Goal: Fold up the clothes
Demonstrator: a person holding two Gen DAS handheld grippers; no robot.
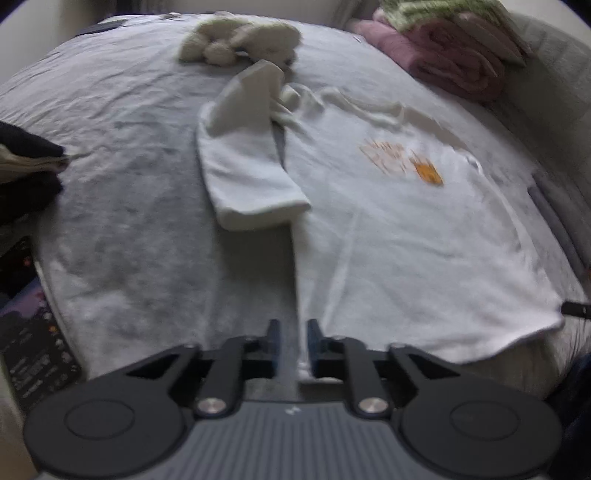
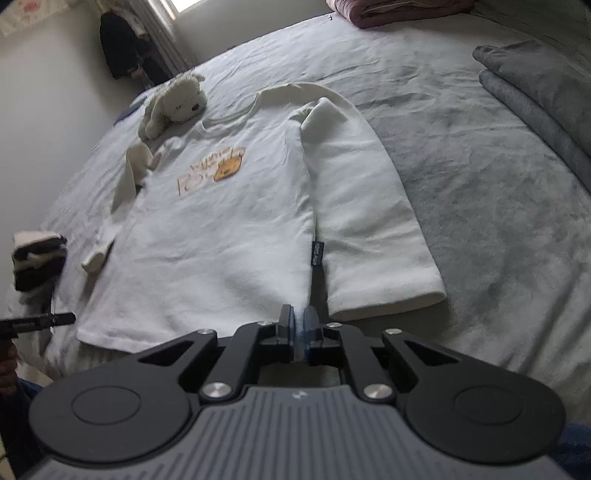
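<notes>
- A bed with a wrinkled grey cover fills most of both views.
- A pale wall stands beyond the bed's far side in the right wrist view.
- A bright window at the top of that view lets in daylight; a striped curtain hangs just beside it.
- Dark clothing hangs against the wall near the curtain.
- A padded, light headboard borders the bed in the left wrist view.
- The light is soft and even, with no hard shadows.
</notes>
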